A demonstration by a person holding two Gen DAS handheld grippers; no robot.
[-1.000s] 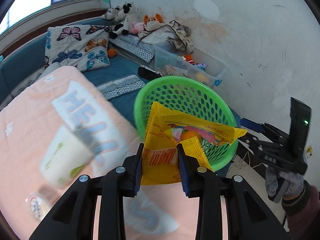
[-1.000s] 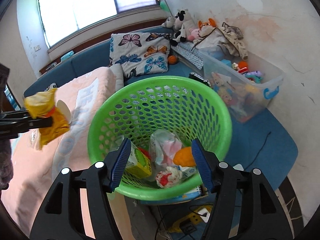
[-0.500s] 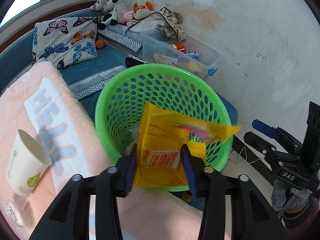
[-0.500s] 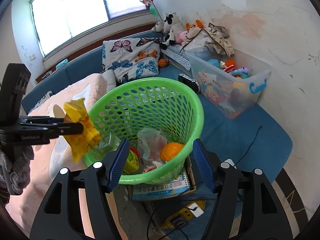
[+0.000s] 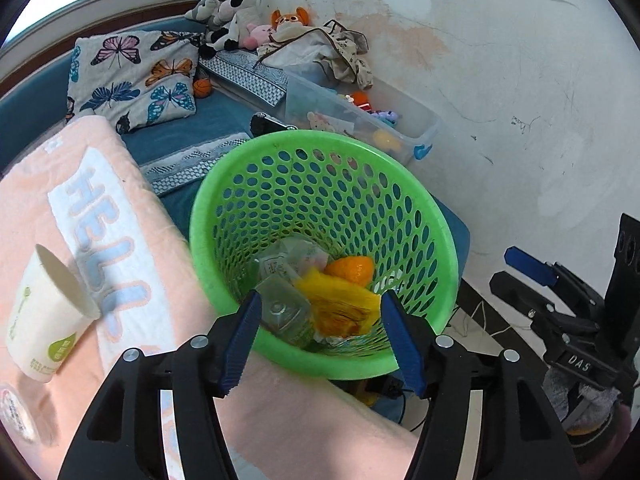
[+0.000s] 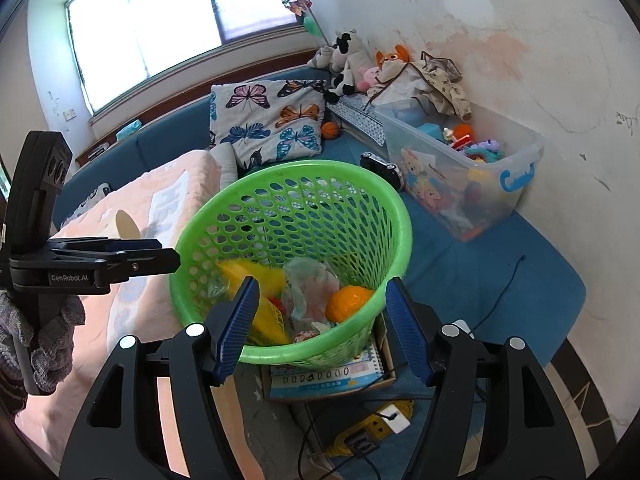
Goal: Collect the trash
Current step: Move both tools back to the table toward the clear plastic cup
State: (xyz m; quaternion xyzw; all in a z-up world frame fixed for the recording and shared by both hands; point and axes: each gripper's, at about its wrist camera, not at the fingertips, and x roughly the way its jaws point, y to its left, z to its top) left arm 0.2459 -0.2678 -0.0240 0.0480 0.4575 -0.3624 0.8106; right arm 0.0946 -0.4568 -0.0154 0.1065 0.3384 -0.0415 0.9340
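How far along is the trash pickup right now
Done: the yellow wrapper lies in the green basket with other trash. In hand: nothing; the left gripper and right gripper are open. Left: the paper cup on the pink blanket.

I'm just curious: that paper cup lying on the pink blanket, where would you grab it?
Grip the paper cup across its side wall near the open rim, coming from above. It lies tilted on the blanket, mouth facing up and right, so the left gripper, open, could straddle its rounded wall.
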